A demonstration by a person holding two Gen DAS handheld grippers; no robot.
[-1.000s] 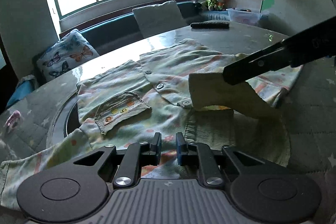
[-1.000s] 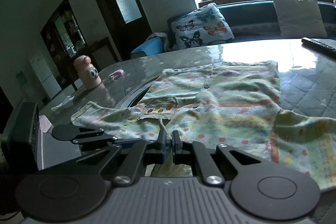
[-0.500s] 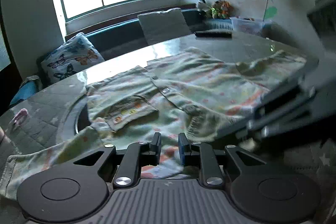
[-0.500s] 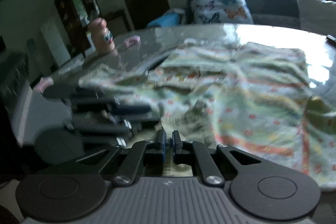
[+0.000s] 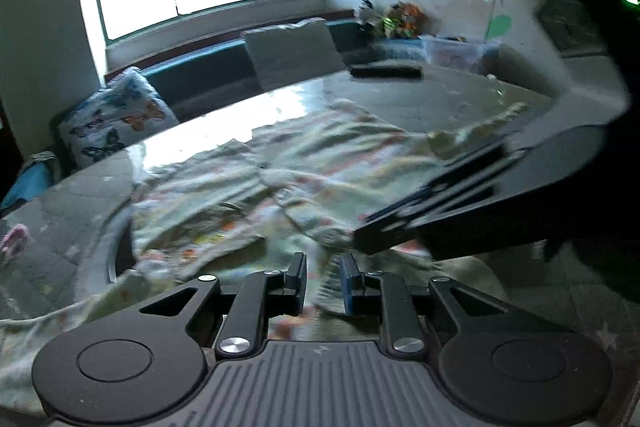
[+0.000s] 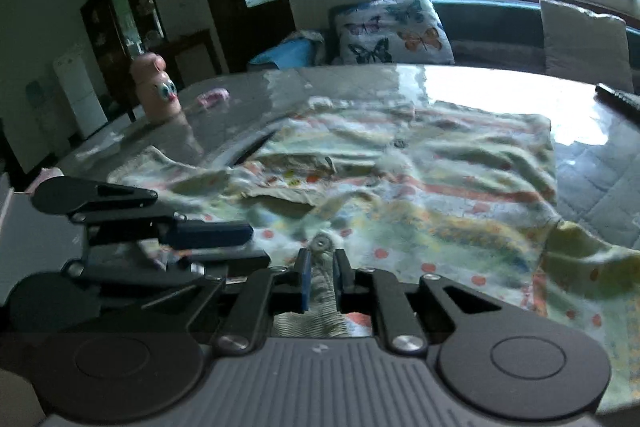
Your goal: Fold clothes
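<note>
A pale green child's shirt (image 5: pixel 312 163) with stripes, dots, buttons and a chest pocket lies spread on the round table, also in the right wrist view (image 6: pixel 440 179). My left gripper (image 5: pixel 323 277) hovers over its near hem with the jaws a little apart and nothing clearly pinched. My right gripper (image 6: pixel 323 267) has a narrow gap with the ribbed hem cloth (image 6: pixel 320 279) lying between the fingers. The right gripper shows blurred at the right of the left view (image 5: pixel 440 219); the left gripper shows at the left of the right view (image 6: pixel 168 239).
The glass-topped round table (image 6: pixel 480 83) carries a pink toy bottle (image 6: pixel 158 91), a small pink item (image 6: pixel 214 97) and a dark remote (image 5: pixel 386 71). A bench with a butterfly cushion (image 6: pixel 390 35) and grey pillow (image 5: pixel 292 51) runs under the window.
The right gripper came down from holding a folded flap above the shirt to the near hem beside the left gripper. The flap now lies flat. Both sets of jaws have parted slightly.
</note>
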